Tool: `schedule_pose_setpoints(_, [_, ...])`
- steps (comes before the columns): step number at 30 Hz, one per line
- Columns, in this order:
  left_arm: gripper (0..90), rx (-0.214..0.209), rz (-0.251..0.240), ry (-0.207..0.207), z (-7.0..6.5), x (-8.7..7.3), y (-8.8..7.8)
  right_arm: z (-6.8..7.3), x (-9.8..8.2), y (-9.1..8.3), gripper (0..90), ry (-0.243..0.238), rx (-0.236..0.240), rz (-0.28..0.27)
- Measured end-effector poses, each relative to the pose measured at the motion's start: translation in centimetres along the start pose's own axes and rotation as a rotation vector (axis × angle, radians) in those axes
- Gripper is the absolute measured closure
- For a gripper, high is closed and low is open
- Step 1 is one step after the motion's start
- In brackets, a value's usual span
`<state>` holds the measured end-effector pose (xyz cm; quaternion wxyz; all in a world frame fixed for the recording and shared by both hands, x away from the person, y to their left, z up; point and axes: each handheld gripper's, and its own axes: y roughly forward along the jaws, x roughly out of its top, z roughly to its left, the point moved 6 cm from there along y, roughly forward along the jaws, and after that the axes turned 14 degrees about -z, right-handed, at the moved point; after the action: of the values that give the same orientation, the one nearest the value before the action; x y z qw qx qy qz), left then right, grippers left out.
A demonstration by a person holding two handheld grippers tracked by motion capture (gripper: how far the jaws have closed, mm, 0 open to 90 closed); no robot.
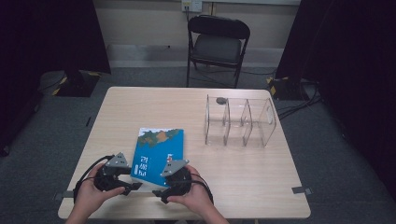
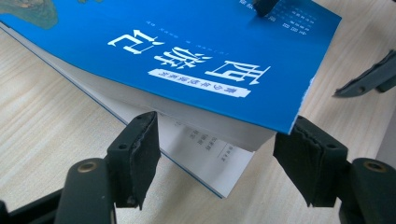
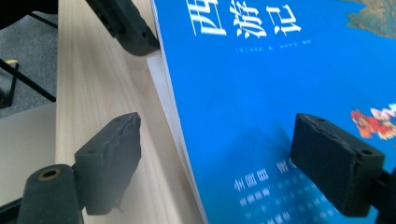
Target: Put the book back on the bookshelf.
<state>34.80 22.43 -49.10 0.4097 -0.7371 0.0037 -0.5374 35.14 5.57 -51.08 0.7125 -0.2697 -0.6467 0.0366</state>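
Matte black, rough-padded left gripper [image 2: 217, 158] stands open around the lifted corner of the glossy blue paperback book [image 1: 158, 154] lying at the pale wood-grain table's [image 1: 233, 172] near edge. Right gripper [image 3: 215, 163] straddles its other near edge, jaws apart. Farther right stands a clear acrylic divider rack [image 1: 240, 122].

Glossy blue paper-covered book [image 1: 158, 154] on matt pale wood-grain table [image 1: 233, 168], clear plastic rack [image 1: 240, 122].

The high view looks forward and down over the whole table [image 1: 243, 186]. Both gripper views look closely at the book [image 2: 187, 51] by the near edge.
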Motion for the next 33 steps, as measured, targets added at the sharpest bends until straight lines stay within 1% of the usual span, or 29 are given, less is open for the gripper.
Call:
schedule_pose_setpoints(2, [31.5,0.0,0.0,0.001,0.0,0.0,0.0,0.1,0.1,0.2,15.7,-0.001,0.003,-0.001])
schedule_pose_setpoints(3, [31.5,0.0,0.0,0.0,0.0,0.0,0.0,0.2,0.1,0.5,15.4,-0.017,-0.004,0.013])
schedule_pose_setpoints(4, [31.5,0.001,0.001,0.001,0.0,0.0,0.0,0.2,0.1,0.5,15.4,-0.017,-0.004,0.013])
schedule_pose_setpoints(5, [31.5,0.003,-0.004,0.003,0.0,0.0,0.0,0.2,0.1,0.6,15.0,-0.028,-0.005,0.016])
schedule_pose_setpoints(6, [31.5,0.005,-0.004,0.004,0.0,0.0,0.0,0.3,0.2,0.8,14.4,-0.029,-0.013,0.024])
schedule_pose_setpoints(7, [31.5,0.005,-0.005,0.0,-0.1,0.1,0.0,0.3,0.3,1.1,14.4,-0.039,-0.022,0.017])
schedule_pose_setpoints(13, [31.6,0.005,-0.006,0.0,-0.1,0.1,0.0,0.2,0.3,1.5,14.9,-0.033,-0.047,0.012])
schedule_pose_setpoints(14, [31.5,0.005,-0.006,-0.002,-0.1,0.1,0.0,0.2,0.4,1.7,14.9,-0.046,-0.058,0.021])
schedule_pose_setpoints(16, [31.5,0.007,-0.012,-0.002,-0.1,0.2,0.0,0.2,0.4,1.8,14.9,-0.051,-0.065,0.022])
schedule_pose_setpoints(18, [31.5,0.009,-0.013,-0.004,-0.1,0.2,0.0,0.3,0.4,2.1,14.9,-0.069,-0.085,0.032])
schedule_pose_setpoints(19, [31.5,0.01,-0.014,-0.006,-0.1,0.2,0.0,0.3,0.5,2.4,14.8,-0.099,-0.103,0.035])
schedule_pose_setpoints(22, [31.5,0.012,-0.014,-0.008,-0.1,0.2,0.0,0.4,0.5,2.7,14.7,-0.105,-0.119,0.023])
schedule_pose_setpoints(23, [31.6,0.013,-0.013,-0.001,-0.1,0.3,0.0,0.3,0.6,3.0,15.3,-0.104,-0.128,0.009])
schedule_pose_setpoints(25, [31.6,0.012,-0.015,-0.006,-0.1,0.3,0.0,0.3,0.6,3.0,16.4,-0.099,-0.133,0.006])
schedule_pose_setpoints(27, [31.5,0.014,-0.016,-0.002,-0.1,0.3,0.0,0.2,0.6,3.0,22.1,-0.117,-0.154,0.007])
schedule_pose_setpoints(28, [31.6,0.012,-0.021,-0.006,-0.1,0.2,0.0,0.0,0.7,2.9,25.3,-0.117,-0.156,0.002])
schedule_pose_setpoints(29, [31.6,0.012,-0.021,-0.006,-0.1,0.2,0.0,0.0,0.7,2.9,25.3,-0.117,-0.156,0.002])
schedule_pose_setpoints(31, [31.6,0.01,-0.036,-0.018,-0.1,0.3,0.0,-0.1,0.7,2.7,27.0,-0.097,-0.145,-0.006])
schedule_pose_setpoints(32, [31.6,0.01,-0.038,-0.019,-0.1,0.3,0.0,-0.2,0.7,2.6,30.5,-0.102,-0.136,-0.01])
schedule_pose_setpoints(33, [31.6,0.009,-0.035,-0.017,-0.1,0.3,0.0,-0.2,0.7,2.6,30.5,-0.102,-0.136,-0.01])
